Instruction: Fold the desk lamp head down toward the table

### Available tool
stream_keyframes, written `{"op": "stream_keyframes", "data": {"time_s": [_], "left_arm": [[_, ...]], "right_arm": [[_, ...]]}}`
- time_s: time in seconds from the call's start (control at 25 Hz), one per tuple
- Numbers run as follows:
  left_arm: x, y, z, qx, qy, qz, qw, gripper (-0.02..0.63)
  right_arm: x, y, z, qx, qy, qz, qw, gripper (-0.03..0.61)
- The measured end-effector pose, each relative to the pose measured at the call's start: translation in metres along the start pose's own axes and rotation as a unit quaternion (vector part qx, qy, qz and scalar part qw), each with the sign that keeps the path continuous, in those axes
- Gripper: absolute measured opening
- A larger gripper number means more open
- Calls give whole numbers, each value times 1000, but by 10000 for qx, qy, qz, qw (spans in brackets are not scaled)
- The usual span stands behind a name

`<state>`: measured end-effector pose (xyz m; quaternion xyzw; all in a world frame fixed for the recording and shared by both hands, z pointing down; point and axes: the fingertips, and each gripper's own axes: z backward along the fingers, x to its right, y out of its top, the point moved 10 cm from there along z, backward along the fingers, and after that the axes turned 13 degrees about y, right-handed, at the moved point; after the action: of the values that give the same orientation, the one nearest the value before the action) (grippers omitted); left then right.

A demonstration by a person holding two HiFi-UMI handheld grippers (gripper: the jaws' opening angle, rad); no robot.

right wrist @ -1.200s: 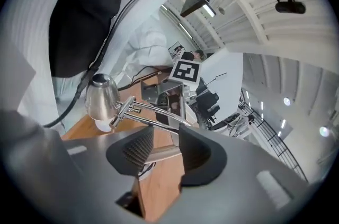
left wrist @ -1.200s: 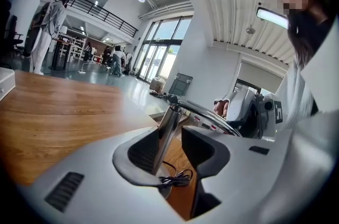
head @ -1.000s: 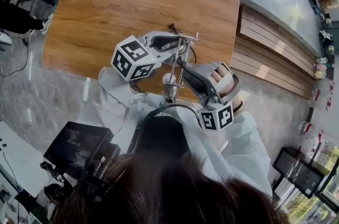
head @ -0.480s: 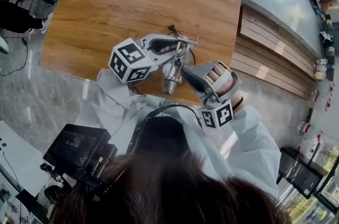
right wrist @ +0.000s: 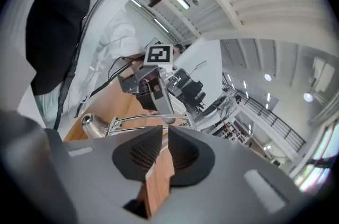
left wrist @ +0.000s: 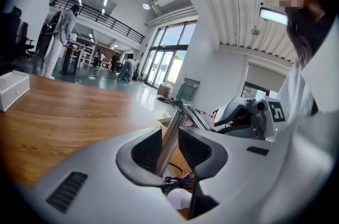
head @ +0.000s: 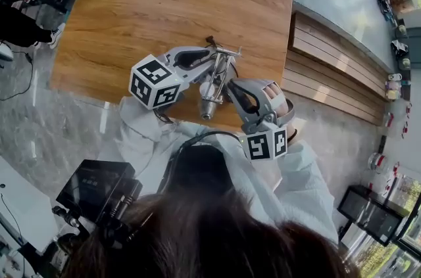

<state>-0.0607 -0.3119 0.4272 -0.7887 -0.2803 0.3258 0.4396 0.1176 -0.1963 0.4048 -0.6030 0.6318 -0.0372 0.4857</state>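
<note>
**Chrome jointed-rod desk lamp (head: pixel 218 73): fold under way, head not yet down**

The lamp sat at the near edge of the brown wooden desk (head: pixel 164 0), between the two grippers. Left gripper (left wrist: pixel 169 144) was clenched on one bare metal rod of the lamp arm, which ran up between its ribbed pads. Right gripper (right wrist: pixel 159 153) had its jaws drawn almost together. A thin pale strip lay along one pad, most likely another lamp rod, and desk wood showed through the rest of the gap. The small cylindrical lamp head (head: pixel 207 109) hung on the person's side, angled downward and apparently clear of the desk.

Judgement: mid-fold, one gripper bracing the arm while the other worked the linkage. The next move called for a firm left hold while the right swung the upper rods down about their pivot. It needed to go slowly, since thin rods could slip from the pads or drag the lamp over the edge.
</note>
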Motion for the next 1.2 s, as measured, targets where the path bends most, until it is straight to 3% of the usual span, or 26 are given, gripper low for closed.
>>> {"op": "stream_keyframes", "data": {"time_s": [0.12,0.2,0.28,0.36,0.48,0.72,0.96,1.2], "left_arm": [[2,20,12,176,376,-166,9990,98],[6,34,19,229,656,-332,9970,97],[9,45,28,339,1002,-315,9939,56],[12,53,37,567,1246,-20,9906,5],[22,64,45,886,1282,265,9874,3],[36,74,45,1101,1388,-13,9842,3],[45,79,46,1209,1560,-227,9801,3],[45,79,46,1212,1497,-183,9811,3]], "right_arm": [[17,5,7,101,106,-1089,9939,20],[32,8,11,400,98,-1901,9809,3],[47,14,15,588,-32,-2450,9677,2],[62,21,20,725,-355,-2746,9582,2],[80,29,25,1087,-722,-3261,9363,2],[95,39,23,1688,-818,-4123,8915,2],[96,37,24,1833,-946,-4300,8789,0],[97,38,26,1747,-1025,-4161,8865,0]]}}
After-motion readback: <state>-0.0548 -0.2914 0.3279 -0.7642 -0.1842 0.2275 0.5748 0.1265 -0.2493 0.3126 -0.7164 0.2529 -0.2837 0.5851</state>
